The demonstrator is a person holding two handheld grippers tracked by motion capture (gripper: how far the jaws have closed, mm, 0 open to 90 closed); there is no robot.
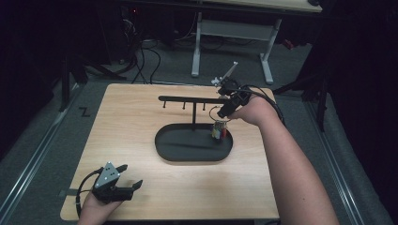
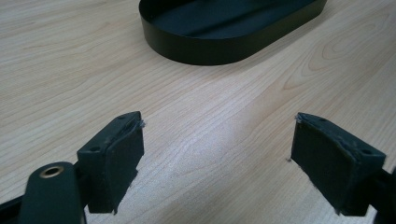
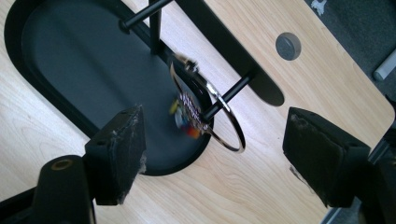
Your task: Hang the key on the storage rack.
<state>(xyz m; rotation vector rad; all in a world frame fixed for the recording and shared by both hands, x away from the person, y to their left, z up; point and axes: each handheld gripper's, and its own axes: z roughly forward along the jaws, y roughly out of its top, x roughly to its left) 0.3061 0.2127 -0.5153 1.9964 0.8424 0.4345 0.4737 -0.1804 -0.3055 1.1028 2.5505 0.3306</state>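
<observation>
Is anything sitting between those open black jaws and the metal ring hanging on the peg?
Nothing visible does. The right gripper is open, and the ring hangs on a peg of the black stand just beyond its jaws, above the black tray.

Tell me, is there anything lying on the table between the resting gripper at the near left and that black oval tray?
Nothing: in the left gripper view, bare wooden table runs from the open left gripper to the black oval tray.

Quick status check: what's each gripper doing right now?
Left gripper: open, holding nothing.
Right gripper: open, key ring hangs free on the rack peg.
</observation>
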